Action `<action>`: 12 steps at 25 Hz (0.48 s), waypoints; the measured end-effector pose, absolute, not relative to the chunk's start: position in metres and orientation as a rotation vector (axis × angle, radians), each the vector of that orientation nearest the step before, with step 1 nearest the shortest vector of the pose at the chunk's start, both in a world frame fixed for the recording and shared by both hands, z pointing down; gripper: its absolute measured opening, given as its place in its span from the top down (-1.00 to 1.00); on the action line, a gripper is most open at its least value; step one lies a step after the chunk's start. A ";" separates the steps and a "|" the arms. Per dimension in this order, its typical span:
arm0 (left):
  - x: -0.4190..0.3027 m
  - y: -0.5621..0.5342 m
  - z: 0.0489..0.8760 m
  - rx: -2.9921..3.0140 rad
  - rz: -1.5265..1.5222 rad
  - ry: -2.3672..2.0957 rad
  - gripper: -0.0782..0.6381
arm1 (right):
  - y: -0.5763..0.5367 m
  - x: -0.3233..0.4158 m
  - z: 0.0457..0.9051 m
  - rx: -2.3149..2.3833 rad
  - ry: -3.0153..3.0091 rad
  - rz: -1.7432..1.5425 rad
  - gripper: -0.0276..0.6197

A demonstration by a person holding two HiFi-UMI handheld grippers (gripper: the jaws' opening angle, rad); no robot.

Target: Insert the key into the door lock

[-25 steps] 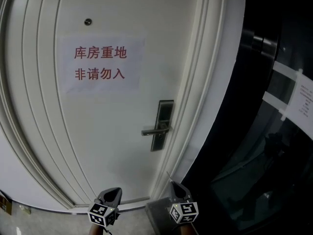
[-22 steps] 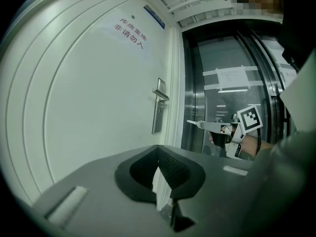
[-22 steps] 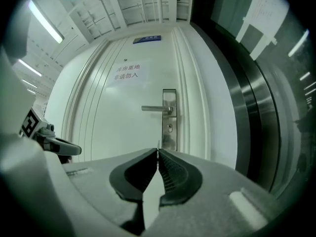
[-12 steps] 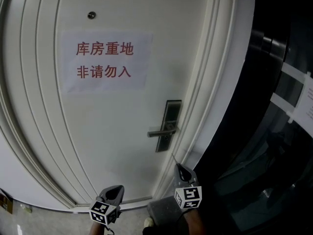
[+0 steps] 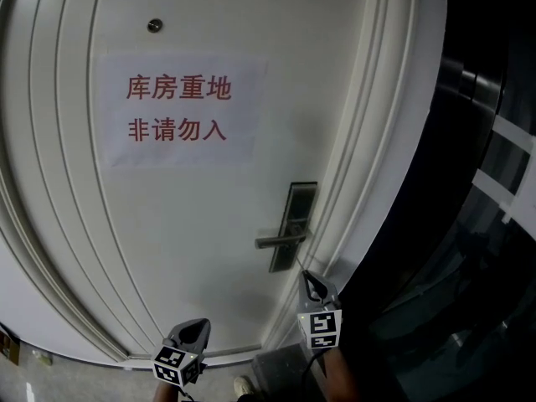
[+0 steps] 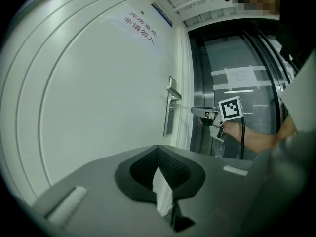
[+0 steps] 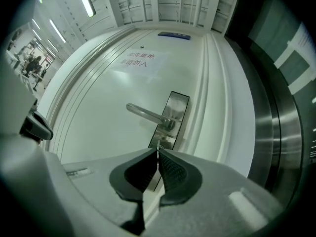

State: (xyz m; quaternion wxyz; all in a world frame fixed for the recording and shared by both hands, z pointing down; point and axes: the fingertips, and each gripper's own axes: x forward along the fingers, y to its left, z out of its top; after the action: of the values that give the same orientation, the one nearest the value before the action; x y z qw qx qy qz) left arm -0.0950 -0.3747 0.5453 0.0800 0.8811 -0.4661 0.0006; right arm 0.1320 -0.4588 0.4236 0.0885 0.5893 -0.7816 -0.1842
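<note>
Near the door's (image 5: 193,224) right edge, the right tongs (image 7: 158,153) pinch a thin key (image 7: 158,145), its tip aimed at the lock plate (image 7: 174,113) just under the lever (image 7: 145,114) (contact unclear). Lower left in the head view, the left tongs (image 6: 158,149) sit clenched, their 2 pads (image 6: 173,168) gripping nothing.

White paper sign (image 5: 177,110) with red characters, small peephole (image 5: 153,25), dark, perhaps glass, panel (image 5: 494,249) at right
</note>
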 end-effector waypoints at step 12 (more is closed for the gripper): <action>-0.092 -0.407 0.545 2.618 0.000 -1.408 0.77 | -0.497 0.129 0.434 1.701 -2.323 -0.524 0.88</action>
State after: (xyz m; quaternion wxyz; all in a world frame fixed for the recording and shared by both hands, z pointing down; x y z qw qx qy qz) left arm -0.0923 -0.4068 0.5450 0.0845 0.8776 -0.4718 0.0001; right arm 0.1289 -0.4970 0.4338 0.1075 0.5779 -0.7892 -0.1780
